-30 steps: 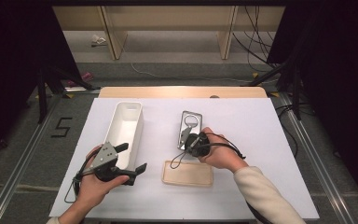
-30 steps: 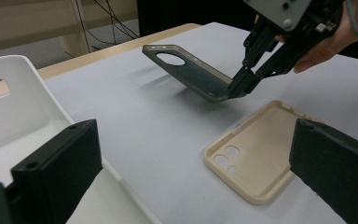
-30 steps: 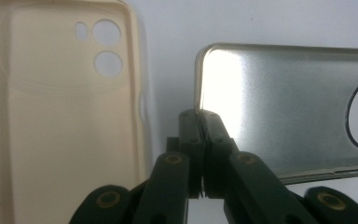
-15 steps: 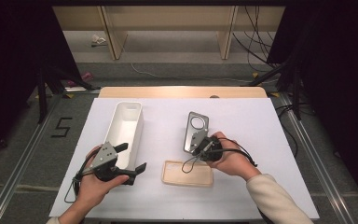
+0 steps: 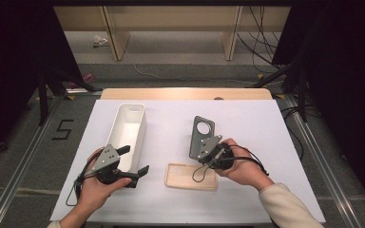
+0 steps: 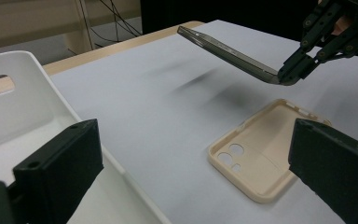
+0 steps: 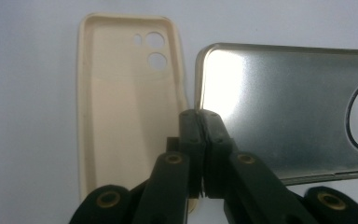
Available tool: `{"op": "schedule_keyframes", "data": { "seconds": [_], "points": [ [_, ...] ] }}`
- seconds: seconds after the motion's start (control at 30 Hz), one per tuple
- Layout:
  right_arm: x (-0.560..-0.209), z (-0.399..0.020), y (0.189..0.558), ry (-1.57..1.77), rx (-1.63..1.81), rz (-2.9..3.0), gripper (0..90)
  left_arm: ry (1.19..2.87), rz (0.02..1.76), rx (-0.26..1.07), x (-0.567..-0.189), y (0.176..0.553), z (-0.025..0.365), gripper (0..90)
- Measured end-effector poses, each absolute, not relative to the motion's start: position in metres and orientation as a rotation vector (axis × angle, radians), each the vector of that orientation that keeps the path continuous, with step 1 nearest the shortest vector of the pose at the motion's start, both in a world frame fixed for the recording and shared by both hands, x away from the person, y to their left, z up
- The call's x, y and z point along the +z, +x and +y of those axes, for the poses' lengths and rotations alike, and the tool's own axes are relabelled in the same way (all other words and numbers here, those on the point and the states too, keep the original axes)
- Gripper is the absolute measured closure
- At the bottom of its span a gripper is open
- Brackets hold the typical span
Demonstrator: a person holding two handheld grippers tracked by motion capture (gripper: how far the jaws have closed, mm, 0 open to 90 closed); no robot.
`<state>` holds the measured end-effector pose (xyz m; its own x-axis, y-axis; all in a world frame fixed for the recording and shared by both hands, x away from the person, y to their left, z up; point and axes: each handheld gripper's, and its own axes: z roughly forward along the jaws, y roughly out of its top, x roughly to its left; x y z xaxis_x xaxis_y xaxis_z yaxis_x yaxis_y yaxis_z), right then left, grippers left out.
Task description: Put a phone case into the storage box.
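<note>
Overhead, the right tongs (image 5: 208, 153) pinch a grey phone (image 5: 202, 137) by its near corner, long axis pointing away, above the counter just beyond the beige case (image 5: 190, 176); left tongs (image 5: 134, 161) hang open beside the bin (image 5: 128, 130).

Grey case (image 5: 202, 136) higher, farther right

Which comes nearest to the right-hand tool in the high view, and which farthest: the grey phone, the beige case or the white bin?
1. Grey phone: clamped in the right tool, lifted off the table.
2. Beige case: flat on the table, just below that tool.
3. White bin: far across, at the left.
</note>
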<state>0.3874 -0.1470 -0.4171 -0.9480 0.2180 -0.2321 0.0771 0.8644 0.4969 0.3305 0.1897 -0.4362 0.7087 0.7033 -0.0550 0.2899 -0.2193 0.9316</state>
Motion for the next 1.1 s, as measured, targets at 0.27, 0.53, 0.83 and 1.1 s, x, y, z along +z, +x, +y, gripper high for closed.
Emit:
{"op": "schedule_keyframes", "data": {
  "seconds": [0.27, 0.53, 0.83, 1.1],
  "points": [
    [-0.417, -0.154, 0.372, 0.215, 0.755, 2.759, 89.1, 1.794, 0.806, 0.448, -0.434, 0.336, 0.185, 4.0],
    [-0.414, -0.157, 0.359, 0.211, 0.789, 2.751, 89.1, 1.794, 0.858, 0.431, -0.422, 0.352, 0.17, 8.4],
    [-0.414, -0.155, 0.348, 0.176, 0.8, 2.753, 89.2, 1.825, 0.849, 0.41, -0.401, 0.381, 0.135, 12.3],
    [-0.411, -0.151, 0.342, 0.162, 0.809, 2.753, 89.1, 1.876, 0.854, 0.349, -0.39, 0.407, 0.1, 15.4]
  ]
}}
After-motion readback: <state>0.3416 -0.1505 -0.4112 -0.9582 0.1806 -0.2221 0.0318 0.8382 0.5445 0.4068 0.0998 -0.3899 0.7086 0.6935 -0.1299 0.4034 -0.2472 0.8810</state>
